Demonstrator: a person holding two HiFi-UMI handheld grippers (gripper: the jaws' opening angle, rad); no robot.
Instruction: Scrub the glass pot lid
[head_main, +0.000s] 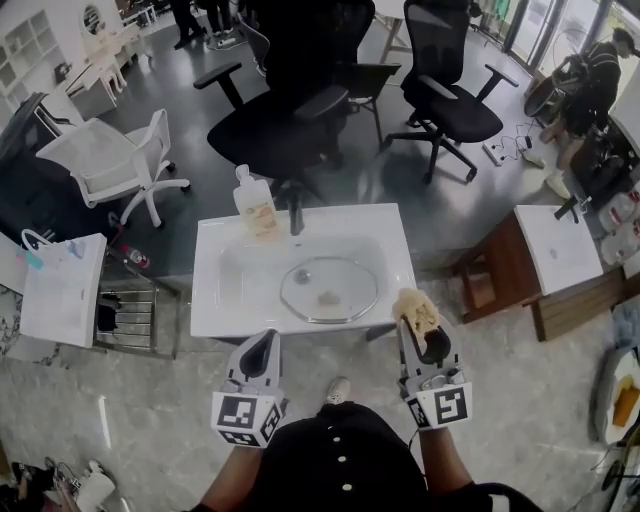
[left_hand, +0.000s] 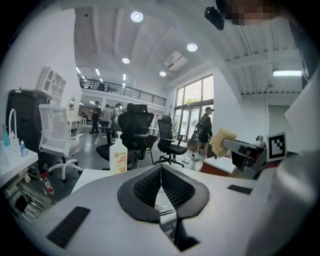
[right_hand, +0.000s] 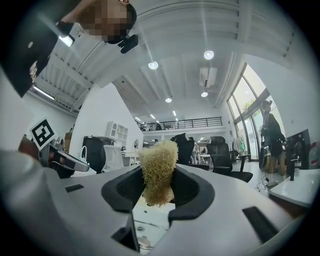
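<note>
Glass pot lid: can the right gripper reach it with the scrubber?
Probably yes: the glass pot lid lies uncovered in the sink, and the right gripper, shut on the scrubber, is by its near rim.

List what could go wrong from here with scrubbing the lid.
The glass pot lid lies unheld in the sink, and the left gripper is shut and off it, so it may slide when scrubbed. The scrubber sticks well out past the jaws of the right gripper, so it could bend or slip out under pressure.

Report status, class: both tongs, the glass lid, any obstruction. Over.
Left tongs shut, empty. Right tongs shut on fibre scrubber. Glass lid lying in sink, both tongs short of it. Nothing in the way.
</note>
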